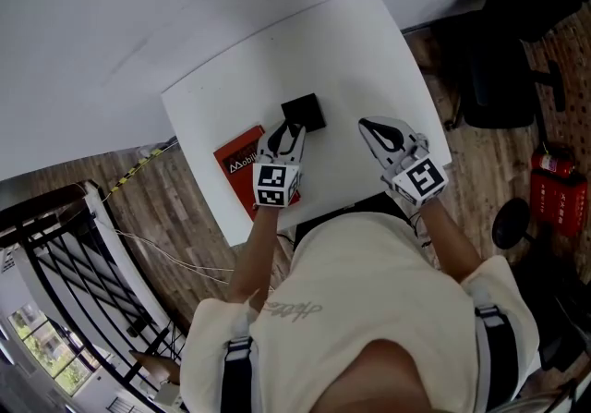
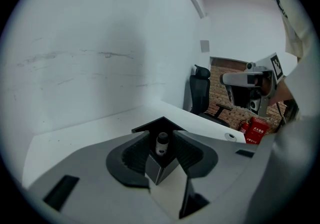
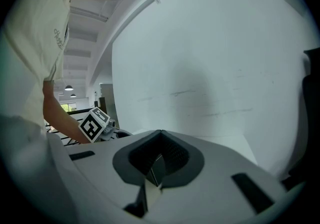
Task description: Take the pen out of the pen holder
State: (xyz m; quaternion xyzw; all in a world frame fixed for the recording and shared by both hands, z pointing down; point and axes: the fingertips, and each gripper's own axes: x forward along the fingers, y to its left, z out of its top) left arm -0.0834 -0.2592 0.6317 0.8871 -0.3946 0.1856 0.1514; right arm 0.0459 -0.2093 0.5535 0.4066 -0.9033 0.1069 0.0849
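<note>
A black square pen holder (image 1: 305,112) stands on the white table (image 1: 369,51), near the middle of its front half. In the left gripper view the pen (image 2: 162,142) sticks up out of the holder (image 2: 167,170), showing a dark cap and a pale barrel. My left gripper (image 1: 294,129) (image 2: 161,150) is open, its jaws on either side of the pen top with a gap at each side. My right gripper (image 1: 374,127) (image 3: 156,165) hovers over bare table to the right of the holder, jaws shut on nothing.
A red book (image 1: 238,160) lies under the left gripper at the table's front left. A black office chair (image 1: 503,42) and a red fire extinguisher (image 1: 554,185) stand right of the table. A white wall runs behind it, and a stair railing (image 1: 65,263) sits at lower left.
</note>
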